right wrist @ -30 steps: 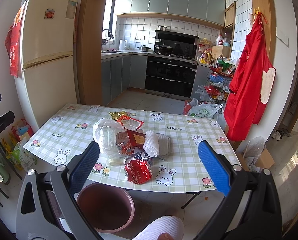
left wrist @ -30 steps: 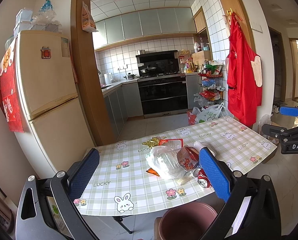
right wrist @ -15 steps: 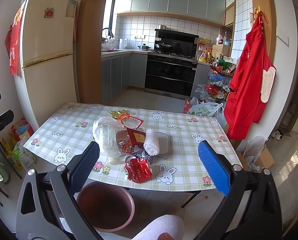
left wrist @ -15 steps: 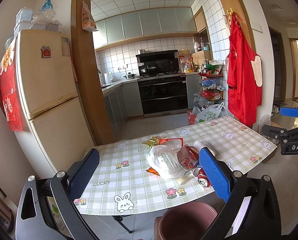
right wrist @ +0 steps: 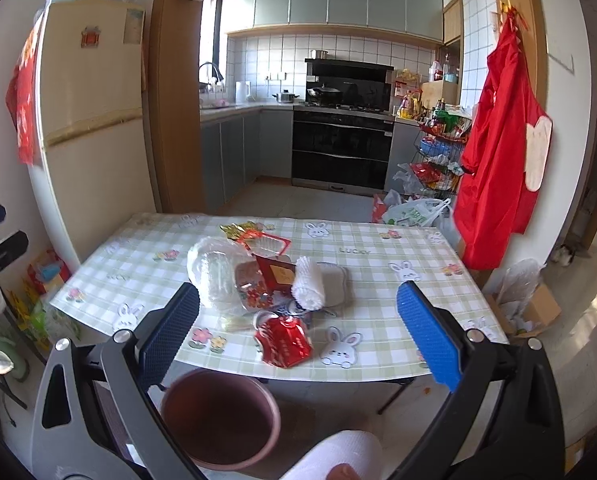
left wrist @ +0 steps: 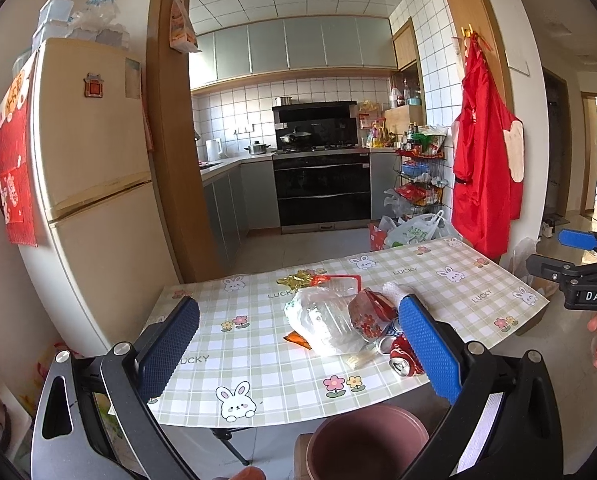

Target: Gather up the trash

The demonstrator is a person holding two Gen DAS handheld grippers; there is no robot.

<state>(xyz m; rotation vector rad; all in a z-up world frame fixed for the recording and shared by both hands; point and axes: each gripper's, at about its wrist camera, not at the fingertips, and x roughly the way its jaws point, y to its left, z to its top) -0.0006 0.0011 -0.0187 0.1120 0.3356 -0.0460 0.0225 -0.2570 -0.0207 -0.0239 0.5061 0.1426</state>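
Note:
A pile of trash lies on the checked table [left wrist: 258, 392]: a clear plastic bag [left wrist: 326, 322], a red-patterned container [left wrist: 364, 314], a crushed red can [left wrist: 404, 360] and a gold wrapper [left wrist: 294, 280]. In the right wrist view the crushed can [right wrist: 284, 340] lies near the front edge, with a white rolled cloth [right wrist: 308, 284] and clear plastic [right wrist: 214, 272] behind it. A pink bin [right wrist: 220, 420] stands on the floor under the table edge; it also shows in the left wrist view [left wrist: 368, 442]. My left gripper [left wrist: 298, 354] and right gripper [right wrist: 298, 338] are both open and empty, short of the table.
A fridge [left wrist: 94, 200] stands left of the table. A red apron [left wrist: 486, 176] hangs on the right wall. A wire rack [right wrist: 438, 160] and plastic bags [right wrist: 414, 214] sit beyond the table. A cardboard box [right wrist: 530, 308] lies on the floor at right.
The right wrist view has drawn slightly closer to the table and the trash. The left gripper has not visibly moved.

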